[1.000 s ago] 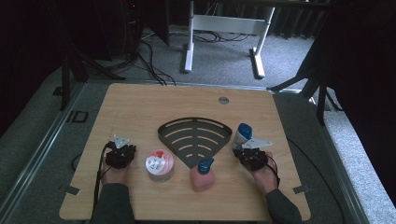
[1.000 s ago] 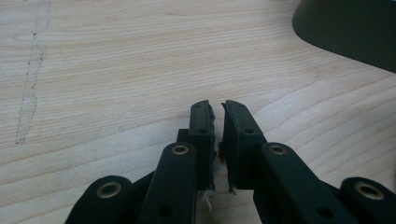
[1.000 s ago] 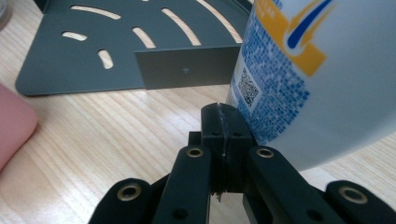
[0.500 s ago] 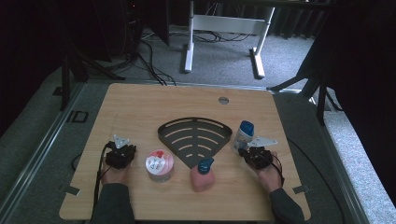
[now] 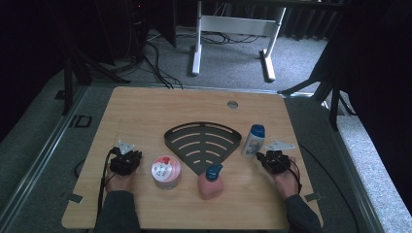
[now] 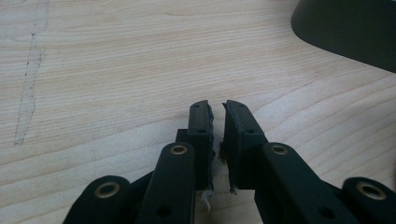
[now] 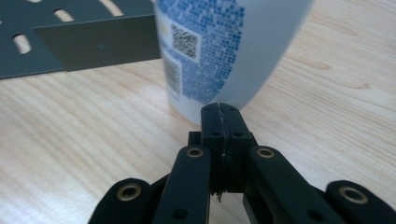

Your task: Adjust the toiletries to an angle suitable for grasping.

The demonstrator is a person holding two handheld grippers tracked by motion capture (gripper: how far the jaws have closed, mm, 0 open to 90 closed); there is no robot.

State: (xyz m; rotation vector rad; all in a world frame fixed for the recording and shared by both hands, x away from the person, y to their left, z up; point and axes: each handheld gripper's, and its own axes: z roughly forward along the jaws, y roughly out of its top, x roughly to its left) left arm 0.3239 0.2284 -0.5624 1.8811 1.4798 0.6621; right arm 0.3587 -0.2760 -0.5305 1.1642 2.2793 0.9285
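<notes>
Right gripper view: white bottle [image 7: 219, 51] just beyond closed jaws.

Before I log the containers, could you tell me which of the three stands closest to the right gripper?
The white bottle with the blue cap, right before the right gripper; the pink bottle and the round tub stand farther left.

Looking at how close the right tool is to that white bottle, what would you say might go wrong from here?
The right tool has its jaws shut, tips right at the foot of the upright white bottle. A push forward could tip or slide it rather than grip it. The bottle stands close beside the dark slotted tray, so it might get knocked against the tray's edge. The jaws probably need to open first.
</notes>
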